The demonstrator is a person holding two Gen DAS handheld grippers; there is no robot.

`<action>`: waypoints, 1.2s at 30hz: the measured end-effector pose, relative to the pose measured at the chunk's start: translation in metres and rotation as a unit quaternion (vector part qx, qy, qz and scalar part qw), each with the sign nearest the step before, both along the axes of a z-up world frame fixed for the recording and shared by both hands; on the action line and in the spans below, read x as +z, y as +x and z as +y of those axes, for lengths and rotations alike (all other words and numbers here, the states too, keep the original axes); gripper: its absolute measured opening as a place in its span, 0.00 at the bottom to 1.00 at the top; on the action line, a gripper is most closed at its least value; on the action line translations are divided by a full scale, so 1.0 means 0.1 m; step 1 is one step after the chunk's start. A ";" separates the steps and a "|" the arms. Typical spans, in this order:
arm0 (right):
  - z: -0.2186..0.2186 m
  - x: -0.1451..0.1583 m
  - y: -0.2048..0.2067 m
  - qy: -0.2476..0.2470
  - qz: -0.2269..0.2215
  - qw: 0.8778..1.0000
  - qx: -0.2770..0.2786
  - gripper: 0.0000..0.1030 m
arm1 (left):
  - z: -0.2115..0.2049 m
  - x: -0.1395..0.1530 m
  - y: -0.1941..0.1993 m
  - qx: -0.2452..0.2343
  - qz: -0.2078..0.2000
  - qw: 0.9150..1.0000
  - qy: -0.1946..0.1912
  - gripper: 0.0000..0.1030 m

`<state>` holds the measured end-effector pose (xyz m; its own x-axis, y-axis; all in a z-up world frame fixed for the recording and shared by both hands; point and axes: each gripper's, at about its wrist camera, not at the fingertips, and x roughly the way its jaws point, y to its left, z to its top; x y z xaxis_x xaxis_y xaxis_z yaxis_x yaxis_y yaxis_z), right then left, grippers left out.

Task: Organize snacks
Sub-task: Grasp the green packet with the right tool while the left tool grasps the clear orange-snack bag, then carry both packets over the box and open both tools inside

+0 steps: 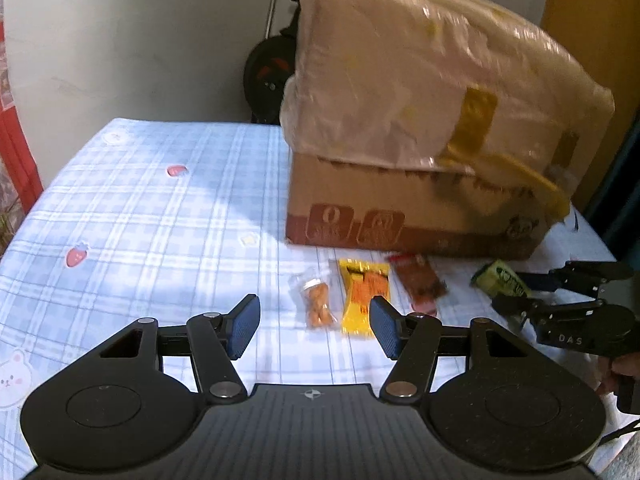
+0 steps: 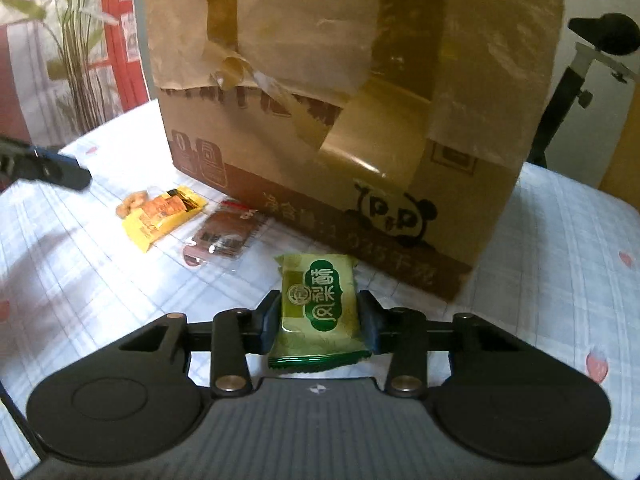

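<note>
Left wrist view: the left gripper point(image 1: 315, 325) hovers spread and empty over the checked tablecloth point(image 1: 152, 200), facing a row of snacks below the taped cardboard box point(image 1: 416, 216) — a clear peanut packet point(image 1: 318, 304), a yellow cracker packet point(image 1: 365, 294) and a brown jerky packet point(image 1: 420, 280); the right gripper point(image 1: 516, 290) enters near the cloth's right edge. Right wrist view: the right gripper point(image 2: 320, 312) pinches a green pineapple cake packet point(image 2: 319, 304) by its sides, just above the cloth near the box's front corner. The slick wrapper could slide free — a side pinch on a soft pastry may also crush it. The box stands close enough to snag on.
</note>
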<state>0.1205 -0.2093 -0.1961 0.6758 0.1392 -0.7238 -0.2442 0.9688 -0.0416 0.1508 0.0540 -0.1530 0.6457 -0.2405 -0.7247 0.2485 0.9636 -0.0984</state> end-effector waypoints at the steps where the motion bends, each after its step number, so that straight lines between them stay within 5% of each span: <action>1: 0.02 -0.02 -0.04 -0.005 -0.008 1.000 -0.003 0.41 | -0.01 -0.02 0.01 -0.001 0.003 1.000 0.000 0.61; 9: 0.07 -0.08 -0.19 -0.014 -0.043 0.999 -0.020 0.41 | -0.06 -0.17 0.19 0.017 0.011 1.000 0.005 0.46; 15: 0.07 -0.08 -0.19 -0.016 -0.047 0.999 -0.021 0.41 | -0.14 -0.28 0.34 0.025 0.014 1.000 0.003 0.46; 19: 0.07 -0.08 -0.21 -0.016 -0.048 0.999 -0.021 0.41 | -0.18 -0.36 0.39 0.031 0.011 0.999 0.017 0.28; 36: 0.00 -0.07 -0.20 0.000 -0.044 0.999 -0.023 0.42 | -0.10 -0.39 0.11 0.043 -0.009 0.998 0.038 0.18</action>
<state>0.1003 -0.2088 -0.2029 0.7419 0.1062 -0.6620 -0.1948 0.9789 -0.0613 0.1617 0.0444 -0.1920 0.6751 -0.1285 -0.7264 0.1654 0.9860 -0.0207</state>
